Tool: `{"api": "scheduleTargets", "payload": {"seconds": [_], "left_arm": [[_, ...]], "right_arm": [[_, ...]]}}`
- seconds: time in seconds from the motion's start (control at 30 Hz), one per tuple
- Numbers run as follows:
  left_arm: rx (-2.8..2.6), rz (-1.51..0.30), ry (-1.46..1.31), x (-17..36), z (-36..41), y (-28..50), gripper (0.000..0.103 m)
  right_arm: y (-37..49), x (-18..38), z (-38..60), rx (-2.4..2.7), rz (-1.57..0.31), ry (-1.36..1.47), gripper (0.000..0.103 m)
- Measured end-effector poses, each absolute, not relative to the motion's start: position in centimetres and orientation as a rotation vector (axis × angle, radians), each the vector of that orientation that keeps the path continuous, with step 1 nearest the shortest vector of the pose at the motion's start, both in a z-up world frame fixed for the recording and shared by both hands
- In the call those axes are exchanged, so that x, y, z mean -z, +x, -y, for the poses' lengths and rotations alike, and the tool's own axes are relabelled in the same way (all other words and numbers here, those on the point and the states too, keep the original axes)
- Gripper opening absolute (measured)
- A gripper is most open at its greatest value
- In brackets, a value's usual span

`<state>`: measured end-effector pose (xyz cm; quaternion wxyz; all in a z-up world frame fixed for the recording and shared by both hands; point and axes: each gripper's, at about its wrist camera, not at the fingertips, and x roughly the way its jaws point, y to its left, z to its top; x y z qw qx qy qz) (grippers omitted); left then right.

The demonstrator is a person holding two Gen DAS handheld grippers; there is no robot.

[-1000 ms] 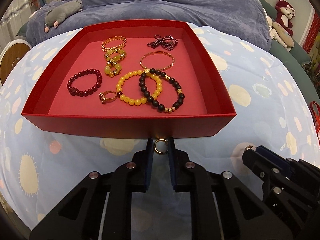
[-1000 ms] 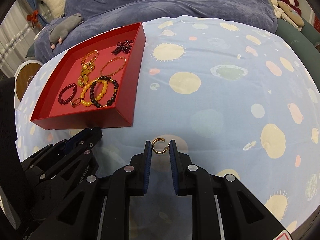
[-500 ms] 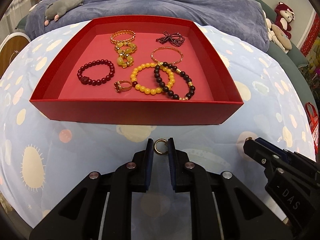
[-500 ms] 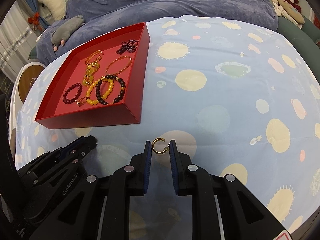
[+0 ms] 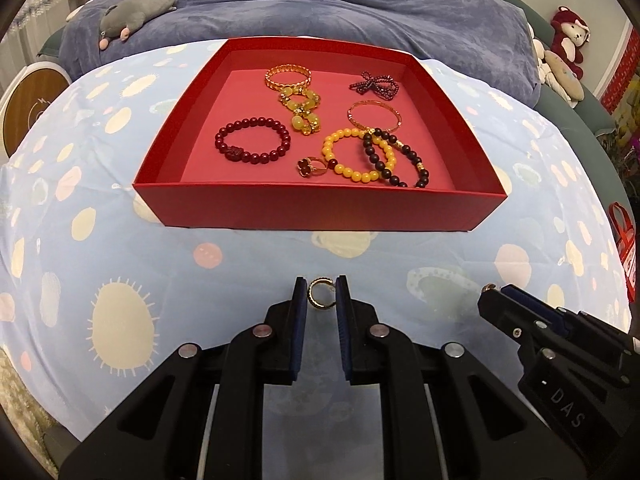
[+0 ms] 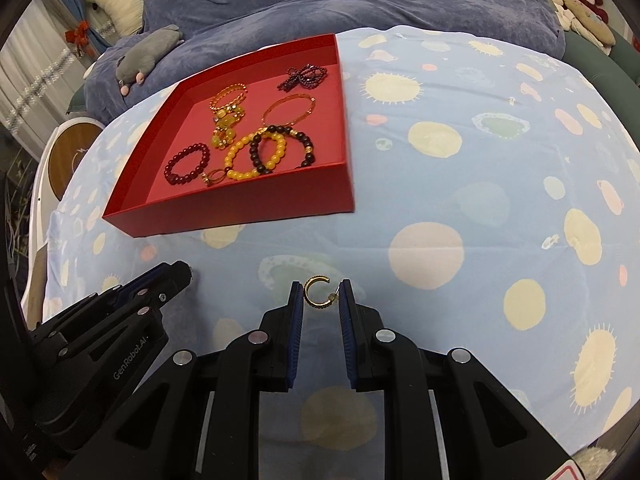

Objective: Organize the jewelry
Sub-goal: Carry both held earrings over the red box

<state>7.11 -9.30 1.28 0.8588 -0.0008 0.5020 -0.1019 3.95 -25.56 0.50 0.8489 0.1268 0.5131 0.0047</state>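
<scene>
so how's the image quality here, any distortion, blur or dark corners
Left wrist view: strong fisheye bowing, so the red box has curved walls; black vignette in the corners; the ring in the left gripper is sharp. Right wrist view: same bulge across the bedsheet, dark corners, soft even light; the C-shaped earring in the right gripper is crisp.

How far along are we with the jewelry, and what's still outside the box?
Done: bracelets, a ring and a beaded bow already lie in the red box. In hand: the left hand-held gripper pinches a small gold ring, and the right hand-held gripper pinches an open gold hoop, both held short of the box. Left: dropping these two in. No other loose jewelry shows on the spotted cloth.
</scene>
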Motion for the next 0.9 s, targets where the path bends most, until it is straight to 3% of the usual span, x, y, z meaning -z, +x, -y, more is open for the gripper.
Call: {"api": "scheduleTargets", "payload": {"seconds": [0.9], "left_arm": [[0.228,-1.092,0.03,-0.7,2.8,4.2,0.014]], "right_arm": [[1.9,0.0,17.4,-0.007,-1.127,0.196,0.017]]}}
